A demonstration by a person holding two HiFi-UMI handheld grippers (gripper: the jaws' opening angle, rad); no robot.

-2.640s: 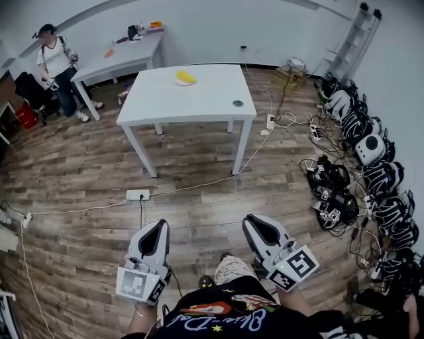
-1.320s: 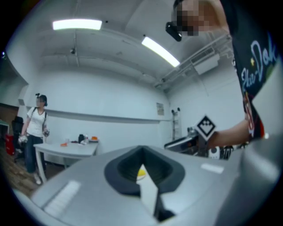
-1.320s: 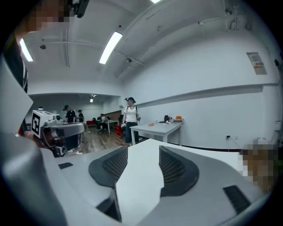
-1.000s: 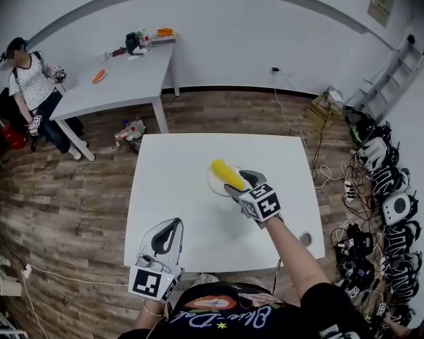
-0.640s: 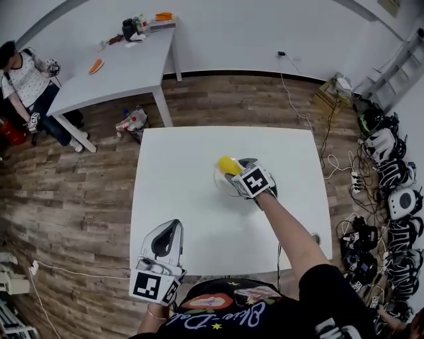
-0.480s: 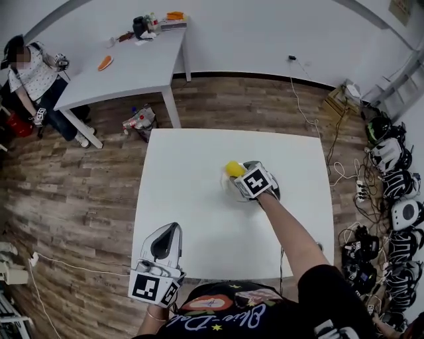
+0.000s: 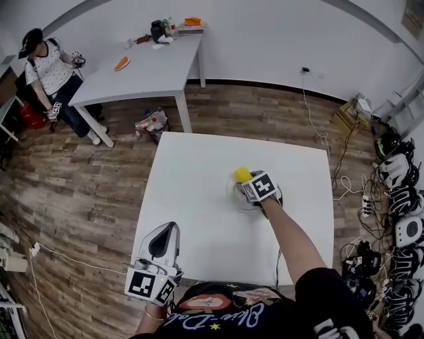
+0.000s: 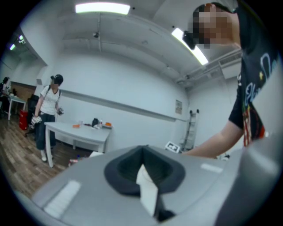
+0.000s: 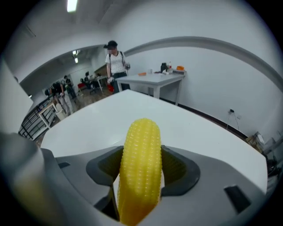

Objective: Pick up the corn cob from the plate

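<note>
Head view: white table point(image 7: 192, 198), plank floor point(image 7: 99, 198); right gripper point(image 7: 248, 181) clamps cob point(image 7: 243, 174), probably lifted.

Plank floor point(image 7: 86, 192), white walls point(image 7: 265, 33). Near table point(image 7: 192, 198) mid-room; far table point(image 7: 146, 73) by back wall (clutter on top). Strip lights point(image 8: 102, 8) overhead. Gear point(image 7: 397, 198) heaped along the right.

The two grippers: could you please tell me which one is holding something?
The right gripper: it is shut on the yellow corn cob, whereas the left gripper is shut and empty.

Yellow corn cob point(image 9: 140, 167) with rows of kernels, white table point(image 7: 192, 198), brown wood-plank floor point(image 7: 79, 192).
</note>
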